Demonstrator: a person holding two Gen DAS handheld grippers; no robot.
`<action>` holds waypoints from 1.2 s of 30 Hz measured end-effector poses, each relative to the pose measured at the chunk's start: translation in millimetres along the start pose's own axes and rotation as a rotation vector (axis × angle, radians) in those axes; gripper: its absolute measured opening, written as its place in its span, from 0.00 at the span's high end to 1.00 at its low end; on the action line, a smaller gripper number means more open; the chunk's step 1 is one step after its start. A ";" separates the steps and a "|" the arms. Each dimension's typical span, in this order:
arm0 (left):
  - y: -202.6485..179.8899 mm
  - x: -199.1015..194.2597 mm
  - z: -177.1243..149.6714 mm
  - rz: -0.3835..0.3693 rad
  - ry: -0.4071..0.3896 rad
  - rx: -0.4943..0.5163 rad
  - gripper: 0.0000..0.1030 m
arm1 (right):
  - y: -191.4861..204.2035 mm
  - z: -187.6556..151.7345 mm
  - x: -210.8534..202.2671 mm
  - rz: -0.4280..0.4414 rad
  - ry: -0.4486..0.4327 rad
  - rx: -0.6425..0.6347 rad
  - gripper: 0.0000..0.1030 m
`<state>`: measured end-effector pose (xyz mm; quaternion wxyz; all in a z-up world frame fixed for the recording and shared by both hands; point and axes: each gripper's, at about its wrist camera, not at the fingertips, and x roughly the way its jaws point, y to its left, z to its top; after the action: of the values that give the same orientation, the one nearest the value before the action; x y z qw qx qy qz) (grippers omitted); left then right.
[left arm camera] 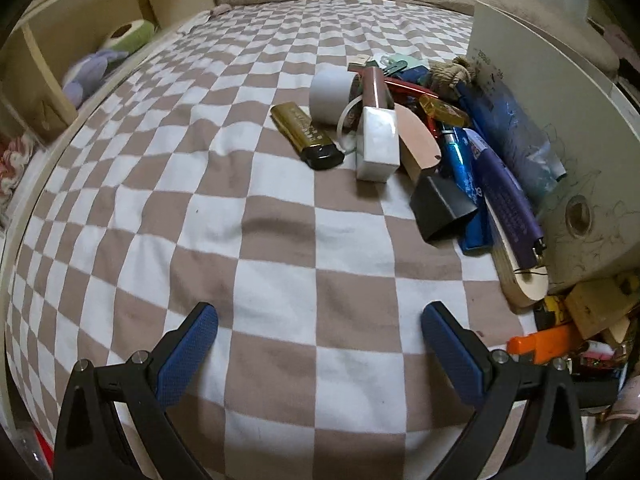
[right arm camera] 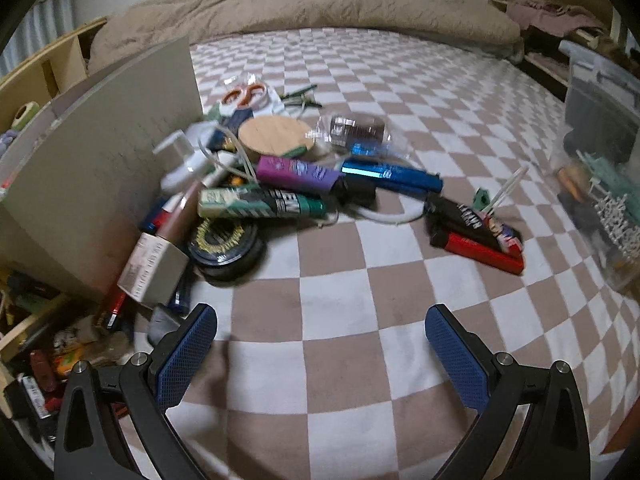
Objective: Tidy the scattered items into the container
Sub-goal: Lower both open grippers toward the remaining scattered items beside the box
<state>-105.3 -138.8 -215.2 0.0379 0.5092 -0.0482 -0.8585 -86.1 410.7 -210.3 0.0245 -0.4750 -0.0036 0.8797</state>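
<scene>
Scattered items lie in a pile on a checkered bedsheet beside a grey box, also in the right wrist view. In the left wrist view I see a gold lighter, a white box, a tape roll, a black cap and a purple tube. In the right wrist view I see a purple tube, a blue tube, a green tube, a black round tin and a red-black pack. My left gripper and my right gripper are open, empty, short of the piles.
More small items fill the box's open side at lower right and at lower left. A clear plastic bin stands at the right. A wooden shelf stands left of the bed. A beige duvet lies at the far end.
</scene>
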 end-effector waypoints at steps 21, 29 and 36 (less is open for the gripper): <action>-42.7 -23.2 -14.1 -0.044 -0.036 0.133 0.00 | -9.9 -14.3 3.5 0.000 -0.015 0.003 0.00; -44.1 -39.0 -10.9 -0.034 -0.073 0.138 0.00 | -9.7 -14.9 4.8 0.001 -0.018 0.003 0.00; -72.8 -39.6 -12.3 -0.227 0.006 0.153 0.00 | -9.6 -14.2 6.1 0.001 -0.018 0.001 0.00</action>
<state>-76.7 -62.6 -195.4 -0.0982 0.5153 -0.0555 -0.8496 -77.2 420.3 -222.9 0.0245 -0.4671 -0.0030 0.8838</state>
